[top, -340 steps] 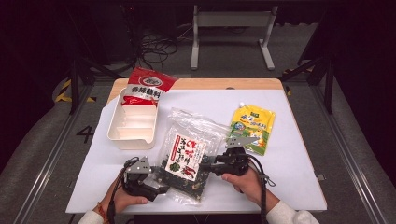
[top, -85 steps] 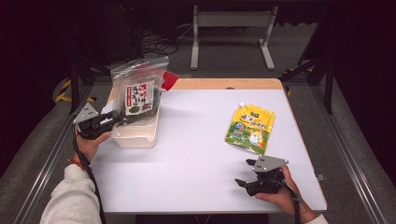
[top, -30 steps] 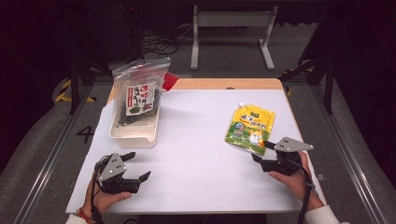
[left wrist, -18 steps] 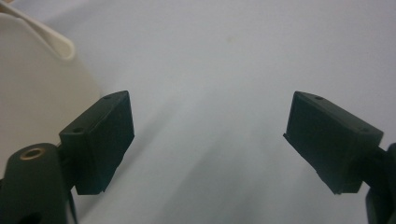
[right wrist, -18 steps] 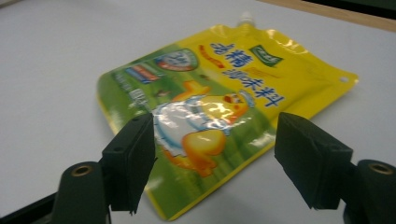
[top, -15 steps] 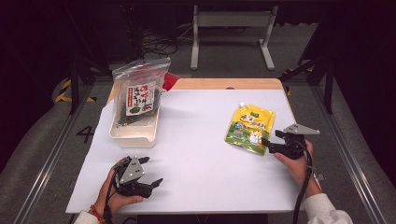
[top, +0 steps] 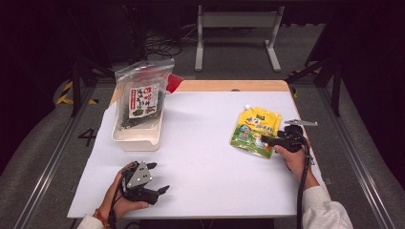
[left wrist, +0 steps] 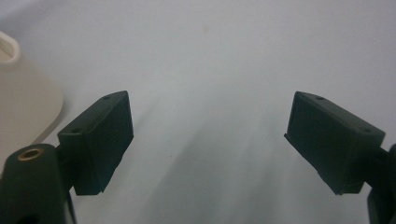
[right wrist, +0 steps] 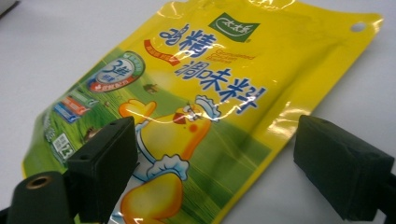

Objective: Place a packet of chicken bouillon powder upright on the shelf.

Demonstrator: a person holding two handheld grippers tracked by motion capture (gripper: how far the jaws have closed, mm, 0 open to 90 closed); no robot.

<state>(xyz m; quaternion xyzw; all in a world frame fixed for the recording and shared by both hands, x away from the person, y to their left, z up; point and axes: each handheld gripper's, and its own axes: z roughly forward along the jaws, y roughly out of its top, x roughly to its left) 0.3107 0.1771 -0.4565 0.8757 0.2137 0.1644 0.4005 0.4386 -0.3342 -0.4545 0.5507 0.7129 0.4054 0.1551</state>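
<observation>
Clear seaweed bag (top: 142, 95) upright in white bin (top: 138, 138) (yellow pouch (top: 254, 130) outside)

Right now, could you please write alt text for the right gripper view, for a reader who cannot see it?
A glossy yellow pouch with a cartoon chick and blue lettering lies flat on a white table. The right tool is low in front of it, its two black jaws wide apart and not pressing on it, having just opened further.
</observation>
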